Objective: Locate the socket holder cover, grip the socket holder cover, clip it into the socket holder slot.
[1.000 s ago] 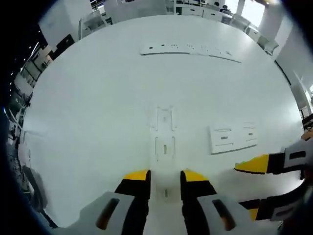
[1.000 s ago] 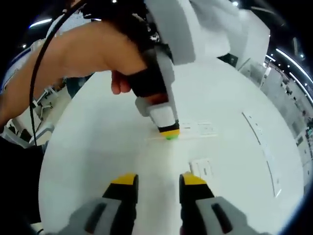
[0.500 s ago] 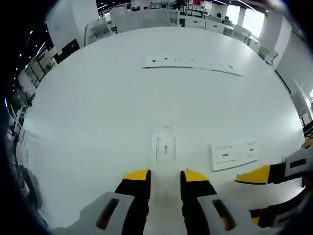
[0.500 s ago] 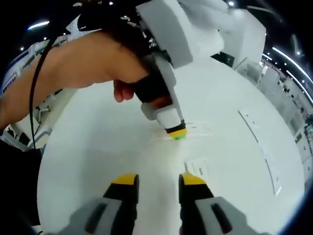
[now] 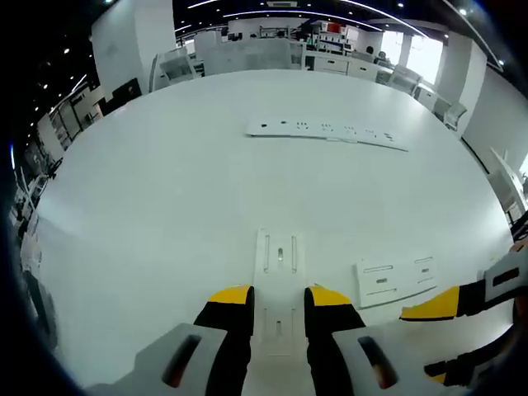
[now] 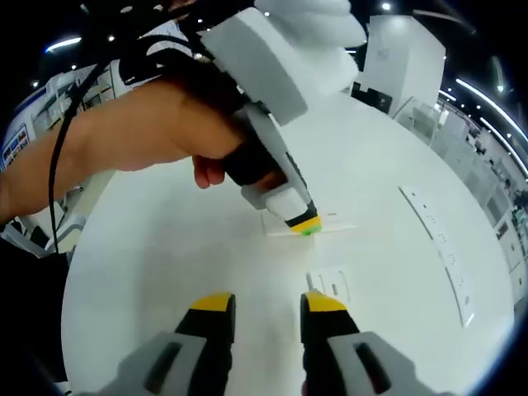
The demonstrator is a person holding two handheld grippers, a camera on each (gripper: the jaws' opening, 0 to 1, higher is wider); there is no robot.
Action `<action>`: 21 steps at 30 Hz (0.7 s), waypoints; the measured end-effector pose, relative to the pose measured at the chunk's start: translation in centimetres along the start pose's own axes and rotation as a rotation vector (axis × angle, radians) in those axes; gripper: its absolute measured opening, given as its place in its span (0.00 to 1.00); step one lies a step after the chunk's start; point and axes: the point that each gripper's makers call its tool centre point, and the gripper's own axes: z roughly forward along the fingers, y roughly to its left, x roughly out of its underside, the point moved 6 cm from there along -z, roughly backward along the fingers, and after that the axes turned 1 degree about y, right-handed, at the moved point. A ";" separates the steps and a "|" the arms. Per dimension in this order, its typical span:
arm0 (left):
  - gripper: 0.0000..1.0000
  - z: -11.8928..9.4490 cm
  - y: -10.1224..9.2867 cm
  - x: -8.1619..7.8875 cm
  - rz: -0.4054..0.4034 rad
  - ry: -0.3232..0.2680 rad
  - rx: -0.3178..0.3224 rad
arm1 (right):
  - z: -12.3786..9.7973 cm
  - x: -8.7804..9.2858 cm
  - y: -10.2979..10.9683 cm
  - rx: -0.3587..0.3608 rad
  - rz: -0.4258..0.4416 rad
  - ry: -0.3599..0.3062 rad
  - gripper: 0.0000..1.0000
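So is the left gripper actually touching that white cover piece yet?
Touching. In the left gripper view the socket holder cover runs down between the left gripper's jaws with no gap at either edge.

A big round white table [image 5: 165, 181] spreads out under bright light. Beyond its far edge, desks [image 5: 330, 62] and chairs [image 5: 177, 62] line up, a bright window [image 5: 425, 54] glows at the back, and ceiling light strips [image 5: 272, 12] streak overhead.
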 end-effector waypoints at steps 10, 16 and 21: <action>0.25 -0.3 -0.3 0.9 0.019 -0.058 0.014 | -0.1 0.8 1.3 -0.001 -0.001 0.008 0.33; 0.26 -0.1 0.2 0.8 0.023 -0.120 0.043 | -0.1 0.9 1.3 0.000 0.000 0.008 0.33; 0.27 -0.8 0.6 0.7 0.025 -0.192 0.031 | -0.1 0.9 1.2 0.005 0.005 0.004 0.33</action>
